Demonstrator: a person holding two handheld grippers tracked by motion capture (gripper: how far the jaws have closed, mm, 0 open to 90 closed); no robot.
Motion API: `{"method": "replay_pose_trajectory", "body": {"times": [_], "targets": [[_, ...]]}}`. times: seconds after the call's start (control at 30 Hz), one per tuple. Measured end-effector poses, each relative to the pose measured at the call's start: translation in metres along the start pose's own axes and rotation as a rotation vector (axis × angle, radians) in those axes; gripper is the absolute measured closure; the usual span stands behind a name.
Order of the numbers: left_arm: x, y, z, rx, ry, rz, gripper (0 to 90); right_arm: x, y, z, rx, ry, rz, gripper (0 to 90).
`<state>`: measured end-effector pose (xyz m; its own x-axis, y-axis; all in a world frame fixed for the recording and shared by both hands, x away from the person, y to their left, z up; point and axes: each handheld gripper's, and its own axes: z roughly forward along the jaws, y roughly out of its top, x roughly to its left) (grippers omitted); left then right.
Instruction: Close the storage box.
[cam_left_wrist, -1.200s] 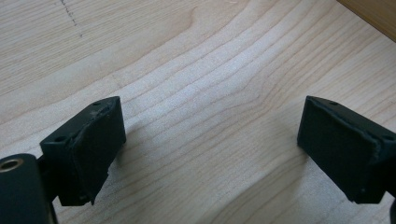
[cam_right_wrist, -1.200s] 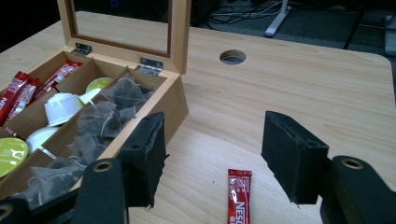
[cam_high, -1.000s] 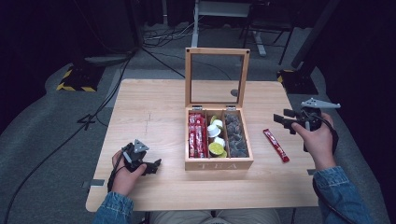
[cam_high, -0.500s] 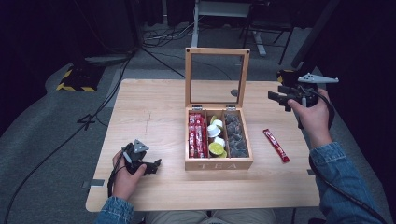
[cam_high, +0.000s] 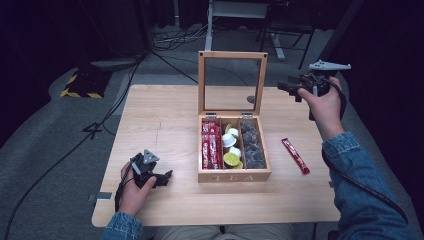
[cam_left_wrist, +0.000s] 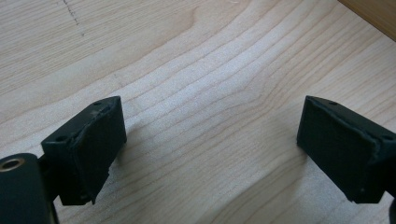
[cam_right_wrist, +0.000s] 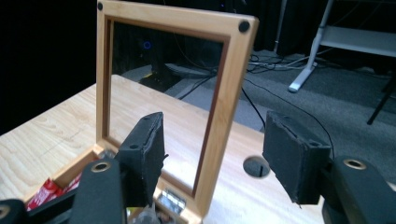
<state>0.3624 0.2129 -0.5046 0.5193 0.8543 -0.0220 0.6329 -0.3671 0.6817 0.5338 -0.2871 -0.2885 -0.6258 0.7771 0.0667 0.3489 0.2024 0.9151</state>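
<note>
A: How many boxes — and loose sachets?

B: One hinged wooden tea box (cam_high: 234, 150), one red sachet (cam_high: 295, 155) on the desk (cam_high: 165, 125).

A: The right gripper (cam_high: 288, 89)?

B: Jaws apart, empty — the upright glass-paned lid (cam_right_wrist: 163, 93) just ahead. The left gripper (cam_high: 162, 178) gapes wide, empty.

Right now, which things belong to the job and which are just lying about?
In the job:
- tea box
- upright lid
- right gripper, open, level with the lid
- red packet

Lying about:
- left gripper, open, resting on the table
- floor cables

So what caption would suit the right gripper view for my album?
Open tool lined up on the upright lid of a wooden tea box.
</note>
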Motion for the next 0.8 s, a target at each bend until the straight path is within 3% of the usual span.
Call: {"method": "replay_pose_trajectory", "body": {"times": [0.2, 0.33, 0.43, 0.8], "targets": [[0.0, 0.0, 0.0, -0.002, 0.0, 0.002, 8.5, -0.003, 0.016, 0.025, -0.005, 0.015, -0.025, 37.8], [0.0, 0.0, 0.0, 0.0, -0.001, 0.0, 8.5, -0.009, 0.022, 0.041, -0.01, 0.026, -0.006, 37.0], [0.0, 0.0, 0.0, -0.001, -0.001, 0.001, 8.5, -0.014, 0.024, 0.051, -0.013, 0.029, 0.01, 37.0], [0.0, 0.0, 0.0, -0.001, -0.005, -0.001, 8.3, -0.023, 0.023, 0.085, 0.011, 0.026, -0.021, 37.5]]}}
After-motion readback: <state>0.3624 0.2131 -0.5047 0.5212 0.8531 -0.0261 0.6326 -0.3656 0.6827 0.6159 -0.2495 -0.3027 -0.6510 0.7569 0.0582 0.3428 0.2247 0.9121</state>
